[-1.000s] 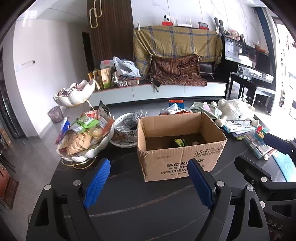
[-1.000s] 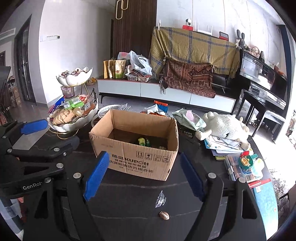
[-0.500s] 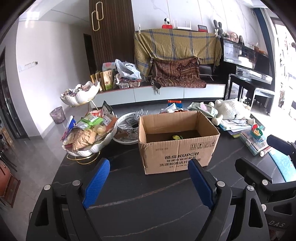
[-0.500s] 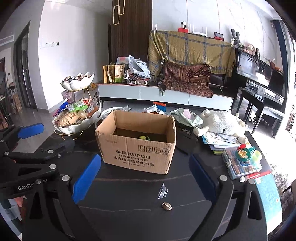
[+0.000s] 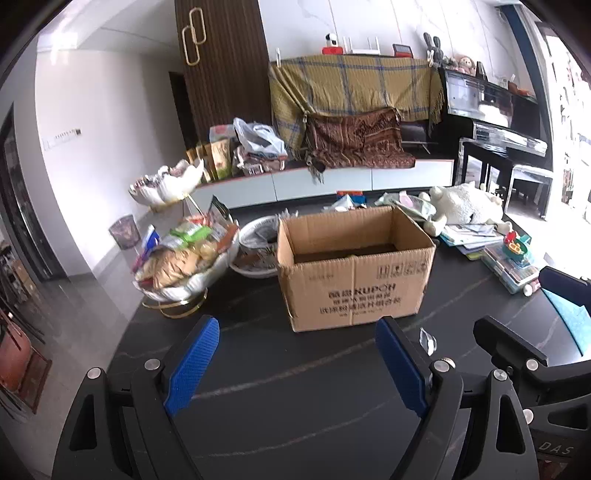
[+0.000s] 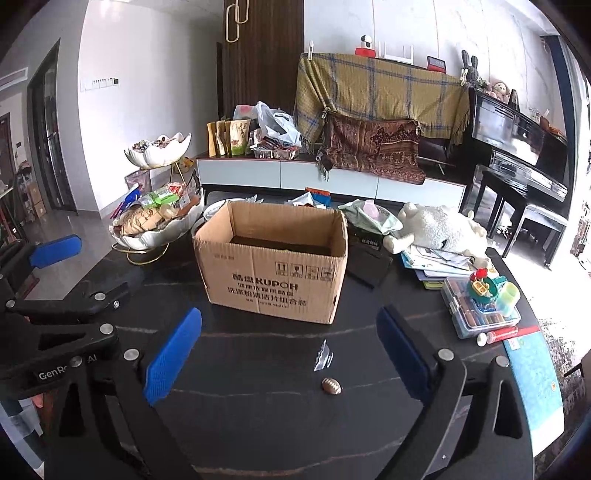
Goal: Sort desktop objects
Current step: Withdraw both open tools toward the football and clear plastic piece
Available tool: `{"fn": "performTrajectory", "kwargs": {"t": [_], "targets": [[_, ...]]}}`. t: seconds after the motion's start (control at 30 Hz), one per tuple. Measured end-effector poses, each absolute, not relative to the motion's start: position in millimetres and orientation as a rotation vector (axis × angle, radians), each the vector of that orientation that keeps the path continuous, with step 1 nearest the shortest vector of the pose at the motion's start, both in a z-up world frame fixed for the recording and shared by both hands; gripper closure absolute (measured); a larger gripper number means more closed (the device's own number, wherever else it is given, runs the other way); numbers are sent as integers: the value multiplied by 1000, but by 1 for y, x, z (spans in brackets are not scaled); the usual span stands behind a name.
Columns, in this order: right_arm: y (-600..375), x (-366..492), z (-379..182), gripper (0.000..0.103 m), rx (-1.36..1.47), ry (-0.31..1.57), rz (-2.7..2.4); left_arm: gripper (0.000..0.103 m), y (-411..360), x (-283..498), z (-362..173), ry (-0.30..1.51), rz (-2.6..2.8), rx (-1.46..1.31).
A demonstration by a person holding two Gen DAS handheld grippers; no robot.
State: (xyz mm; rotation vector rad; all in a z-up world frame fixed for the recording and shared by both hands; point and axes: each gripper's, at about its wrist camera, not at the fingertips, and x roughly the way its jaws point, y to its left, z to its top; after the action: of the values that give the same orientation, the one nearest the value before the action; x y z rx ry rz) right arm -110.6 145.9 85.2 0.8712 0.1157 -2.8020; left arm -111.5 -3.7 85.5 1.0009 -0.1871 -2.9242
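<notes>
Apparently much sorting is left: the cardboard box (image 6: pixel 271 264) stands open on the dark table (image 6: pixel 258 424), its inside hidden from me. Between my right gripper (image 6: pixel 288 356) pads, spread wide and empty, lies a small football (image 6: pixel 331 386), long axis running left-right, beside a clear wrapper (image 6: pixel 323 355). My left gripper (image 5: pixel 297 363) is also released and holds nothing.

A long low white cabinet (image 6: pixel 328 177) is set against the pale marbled back wall (image 6: pixel 406 22). Above it, something tall is draped with a yellow plaid blanket (image 6: pixel 376 92). To its left a dark slatted wood panel (image 6: pixel 262 66) is seen, to its right a black upright piano (image 6: pixel 517 147). Bright daylight is admitted beyond the piano, and the grey glossy floor (image 5: pixel 85 306) is lit.
</notes>
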Motion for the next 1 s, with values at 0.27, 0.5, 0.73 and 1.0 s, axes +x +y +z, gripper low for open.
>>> {"fn": "performTrajectory", "kwargs": {"t": [0.27, 0.5, 0.73, 1.0], "targets": [[155, -110, 62, 8, 958, 117, -2781, 19, 7, -117, 59, -195, -2896, 1108], [164, -115, 45, 9, 1009, 89, -2759, 19, 13, -120, 45, -186, -2883, 1135], [168, -124, 25, 9, 1079, 68, -2737, 19, 18, -134, 22, -186, -2848, 1242], [171, -136, 4, 9, 1131, 90, -2725, 19, 26, -149, 0, -213, -2817, 1306]]}}
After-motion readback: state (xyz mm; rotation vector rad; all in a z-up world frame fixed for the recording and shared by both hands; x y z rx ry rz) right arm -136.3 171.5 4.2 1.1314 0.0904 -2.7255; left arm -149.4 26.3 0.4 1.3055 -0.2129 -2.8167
